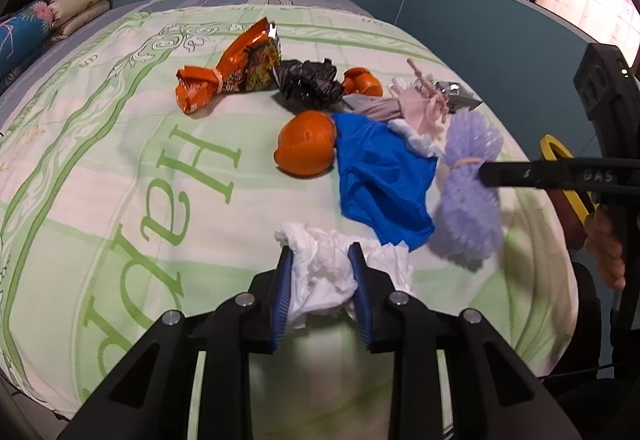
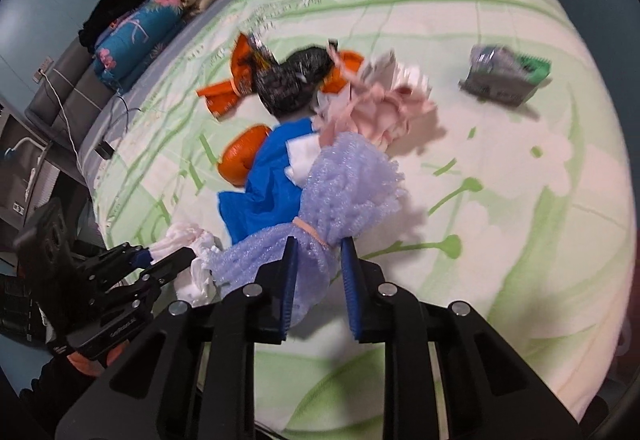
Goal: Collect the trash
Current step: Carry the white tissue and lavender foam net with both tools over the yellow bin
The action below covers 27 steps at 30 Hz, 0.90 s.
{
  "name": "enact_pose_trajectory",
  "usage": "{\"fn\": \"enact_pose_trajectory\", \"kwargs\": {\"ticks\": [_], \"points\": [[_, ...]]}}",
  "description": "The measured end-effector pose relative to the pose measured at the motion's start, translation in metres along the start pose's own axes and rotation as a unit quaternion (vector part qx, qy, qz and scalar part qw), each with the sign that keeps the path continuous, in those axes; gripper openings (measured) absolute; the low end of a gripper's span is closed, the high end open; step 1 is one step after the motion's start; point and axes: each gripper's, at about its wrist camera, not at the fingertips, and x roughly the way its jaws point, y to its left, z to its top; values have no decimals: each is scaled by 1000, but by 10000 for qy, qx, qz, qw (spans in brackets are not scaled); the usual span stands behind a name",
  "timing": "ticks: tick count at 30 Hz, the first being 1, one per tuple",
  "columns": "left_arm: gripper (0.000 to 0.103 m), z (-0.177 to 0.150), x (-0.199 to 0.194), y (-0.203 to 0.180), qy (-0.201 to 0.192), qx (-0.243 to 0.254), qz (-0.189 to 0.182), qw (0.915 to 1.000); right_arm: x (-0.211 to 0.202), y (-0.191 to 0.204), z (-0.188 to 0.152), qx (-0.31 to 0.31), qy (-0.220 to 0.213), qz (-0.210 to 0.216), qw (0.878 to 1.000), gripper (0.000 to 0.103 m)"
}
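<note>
Both claws clamped: left claw (image 1: 320,260) on tissue (image 1: 328,272), right claw (image 2: 318,252) on foam (image 2: 340,184)

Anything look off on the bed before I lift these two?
One oddity: whole-looking oranges lie among the scraps on the bedspread, one touching the blue bag. The left gripper pinches tissue; the right gripper pinches foam net.

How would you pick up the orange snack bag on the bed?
Grip the snack bag at its pinched waist, where a rubber band cinches it narrow. Both ends flare wide and crinkly, so jaws would likely slip there. Come from above, jaws across the waist. The near-left side is bare blanket; the black bag crowds its right end.
</note>
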Motion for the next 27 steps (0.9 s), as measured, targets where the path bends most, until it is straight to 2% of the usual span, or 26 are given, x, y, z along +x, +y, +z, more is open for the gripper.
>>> {"fn": "enact_pose_trajectory", "kwargs": {"ticks": [7,15,22,27], "points": [[24,9,-23,1,-188,-152,-171,9996,-48,6,0,-252,-541,-221,9980,19],[24,30,-55,-12,-550,-53,-105,9984,-90,6,-13,-462,-1091,-652,9908,19],[24,51,-66,-42,-764,80,-224,9968,-137,-7,-29,-423,-1706,-1215,9769,19],[24,68,-66,-77,-868,323,-433,9948,-179,-26,-41,-272,-2279,-1750,9574,19]]}}
